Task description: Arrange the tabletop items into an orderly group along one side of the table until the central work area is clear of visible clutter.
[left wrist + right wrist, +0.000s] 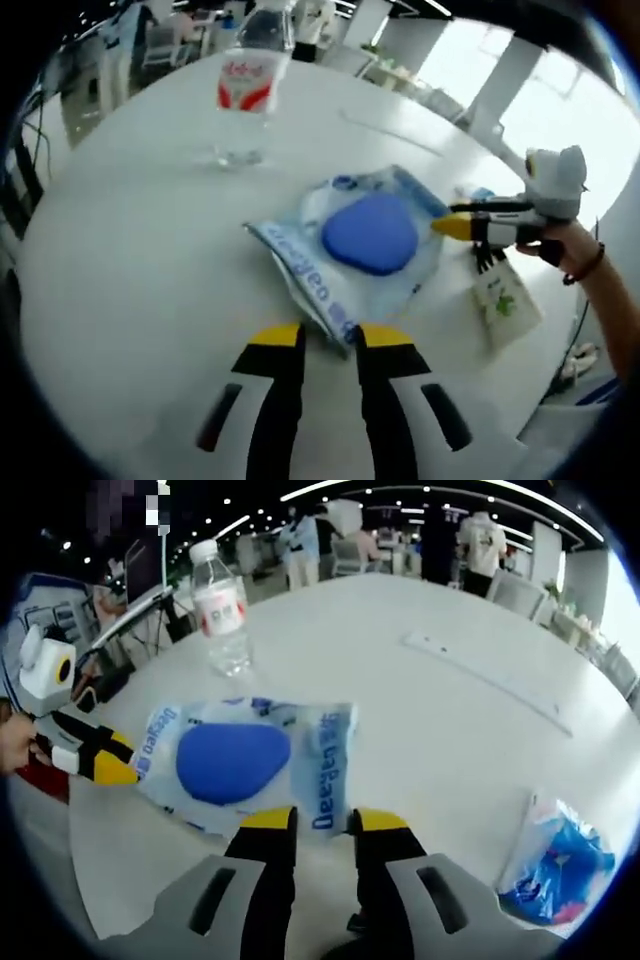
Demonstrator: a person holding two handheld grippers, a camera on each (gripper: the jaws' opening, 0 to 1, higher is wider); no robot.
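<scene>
Both claws, left claw (329, 335) and right claw (322, 820), pinch opposite edges of the blue-padded packet (362, 245) mid-surface, so tidying looks barely begun, with the water bottle (246, 85) standing far off.

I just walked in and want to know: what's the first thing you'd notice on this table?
The clear packet with a big blue pad inside, lying mid-table between the two grippers' yellow tips. Next, the water bottle with a red-and-white label, standing upright beyond it on the white table.

people (486, 542) standing, far background | white pillars (505, 78) | possibly chairs (518, 592) beyond table
</scene>
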